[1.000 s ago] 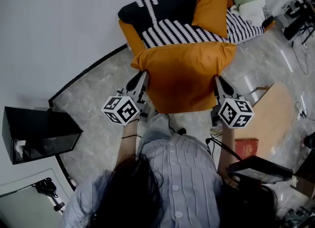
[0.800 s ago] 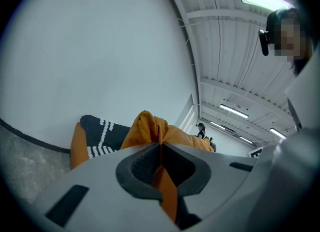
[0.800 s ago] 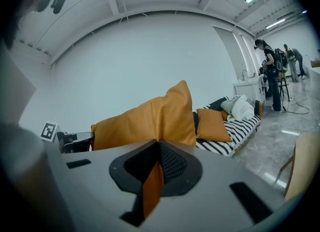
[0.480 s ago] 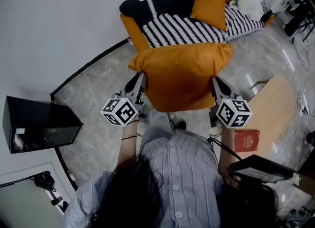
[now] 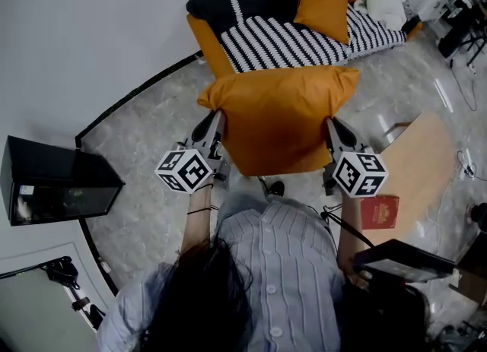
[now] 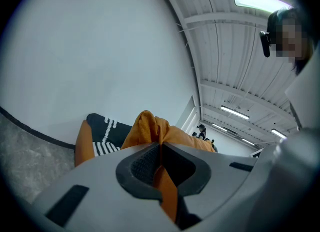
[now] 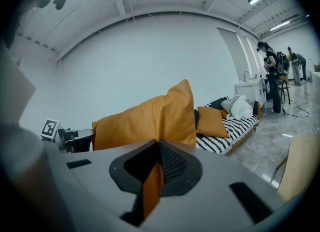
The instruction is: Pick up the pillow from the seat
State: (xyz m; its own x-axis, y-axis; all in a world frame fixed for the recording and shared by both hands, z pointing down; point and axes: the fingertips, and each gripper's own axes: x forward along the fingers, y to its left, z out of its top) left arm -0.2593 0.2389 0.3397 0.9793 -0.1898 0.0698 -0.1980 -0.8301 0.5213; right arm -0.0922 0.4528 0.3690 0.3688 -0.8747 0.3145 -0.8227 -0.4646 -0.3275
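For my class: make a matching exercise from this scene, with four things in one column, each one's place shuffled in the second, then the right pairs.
1 large orange pillow
2 small orange pillow
3 red book
4 black box

A against the white wall
B on the striped sofa
C clamped by left gripper and right gripper
D on the floor near the right gripper

Pairs: 1-C, 2-B, 3-D, 4-A

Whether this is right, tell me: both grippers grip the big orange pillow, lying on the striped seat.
No: head view shows the pillow held off the seat, over the floor. Left gripper and right gripper do grip it.
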